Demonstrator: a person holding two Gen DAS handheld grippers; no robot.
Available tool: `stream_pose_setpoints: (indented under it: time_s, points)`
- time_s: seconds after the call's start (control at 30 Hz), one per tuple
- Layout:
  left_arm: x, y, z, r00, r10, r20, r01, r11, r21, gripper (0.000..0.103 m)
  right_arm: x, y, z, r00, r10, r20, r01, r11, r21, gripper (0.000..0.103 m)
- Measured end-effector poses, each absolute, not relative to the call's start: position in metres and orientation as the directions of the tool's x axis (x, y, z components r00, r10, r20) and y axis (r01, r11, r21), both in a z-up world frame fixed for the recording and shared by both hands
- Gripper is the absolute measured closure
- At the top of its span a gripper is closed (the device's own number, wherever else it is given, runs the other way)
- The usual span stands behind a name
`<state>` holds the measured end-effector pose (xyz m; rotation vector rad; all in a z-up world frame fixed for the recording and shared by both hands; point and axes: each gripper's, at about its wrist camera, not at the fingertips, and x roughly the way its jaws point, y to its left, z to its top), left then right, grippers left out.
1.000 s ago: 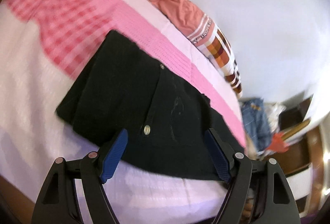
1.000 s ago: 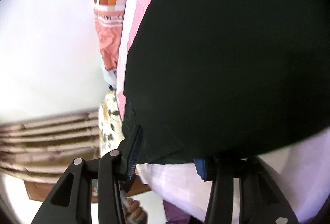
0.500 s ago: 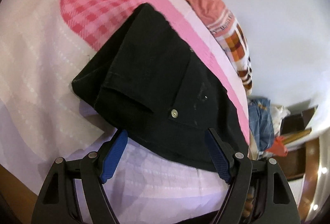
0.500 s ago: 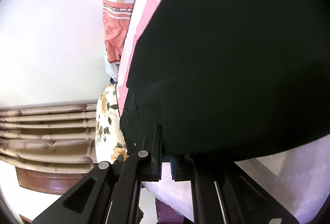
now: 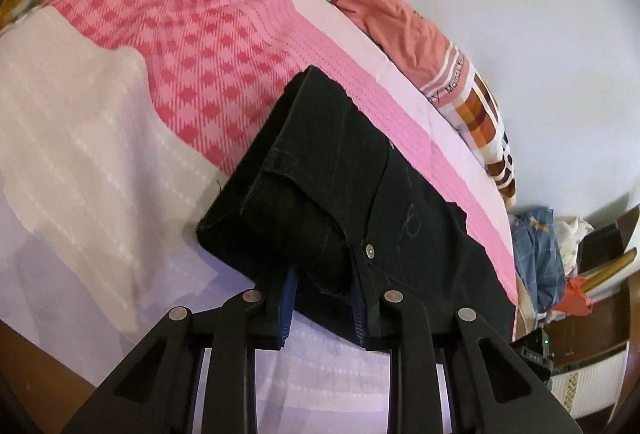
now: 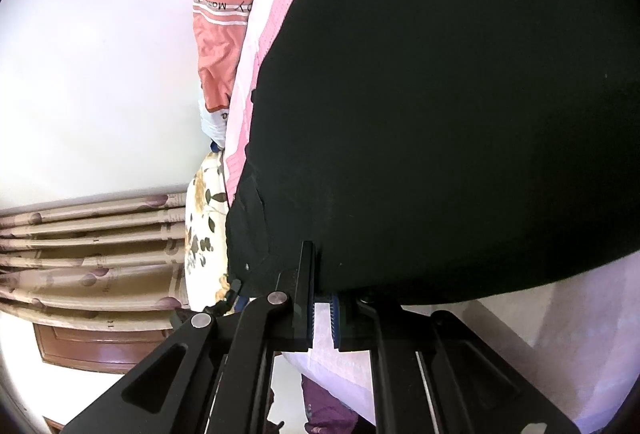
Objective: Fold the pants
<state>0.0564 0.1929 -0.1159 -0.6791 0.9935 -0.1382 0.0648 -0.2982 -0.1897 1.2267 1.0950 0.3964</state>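
Your black pants (image 5: 352,194) lie on the bed (image 5: 100,138), already doubled into a thick, compact stack, so you look late in the job; perhaps 1 more fold or a squaring-up is left. Your left gripper (image 5: 322,304) has its jaws clamped on the near hem of the stack. Your right gripper (image 6: 322,304) has its jaws nearly together, pinching the dark edge above them. To the left the pink checked cover is bare, giving room to move. Along the wall a row of folded clothes (image 5: 404,30) crowds the far edge, and the near bed edge sits just under both grippers
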Motion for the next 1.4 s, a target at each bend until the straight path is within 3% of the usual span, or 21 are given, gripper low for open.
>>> stream_pose_setpoints:
  time_s: [0.53,0.63,0.77,0.93,1.07,1.17,1.27,1.33,1.4]
  points:
    - [0.062,0.194,-0.134,0.5,-0.342,-0.796,-0.211,0.843,-0.494,0.078,0.063,-0.288,-0.203,0.376,0.774,-0.51,0.351,0.39,0.851,0.097]
    - [0.062,0.196,-0.14,0.495,-0.351,-0.795,-0.221,0.834,-0.505,0.077,0.062,-0.29,-0.211,0.379,0.793,-0.477,0.371,0.342,0.863,0.098]
    - [0.062,0.196,-0.139,0.496,-0.349,-0.795,-0.22,0.835,-0.504,0.076,0.049,-0.308,-0.204,0.389,0.826,-0.407,0.369,0.265,0.891,0.087]
    - [0.064,0.197,-0.139,0.486,-0.363,-0.795,-0.234,0.822,-0.519,0.075,-0.005,-0.423,-0.19,0.62,0.624,-0.476,0.422,0.247,0.872,0.076]
    - [0.065,0.194,-0.138,0.482,-0.35,-0.804,-0.229,0.835,-0.501,0.075,-0.057,-0.53,-0.194,0.793,0.408,-0.453,0.452,0.106,0.886,0.075]
    - [0.065,0.193,-0.138,0.479,-0.343,-0.808,-0.233,0.838,-0.493,0.075,-0.074,-0.572,-0.189,0.827,0.315,-0.465,0.455,0.11,0.884,0.074]
    - [0.066,0.191,-0.137,0.478,-0.332,-0.813,-0.229,0.847,-0.48,0.075,-0.082,-0.596,-0.195,0.846,0.287,-0.449,0.444,0.085,0.892,0.08]
    - [0.066,0.189,-0.137,0.475,-0.323,-0.818,-0.226,0.854,-0.469,0.075,-0.079,-0.6,-0.193,0.828,0.291,-0.48,0.458,0.144,0.877,0.092]
    - [0.066,0.188,-0.136,0.472,-0.321,-0.821,-0.226,0.856,-0.464,0.074,-0.077,-0.598,-0.191,0.816,0.282,-0.504,0.464,0.201,0.863,0.096]
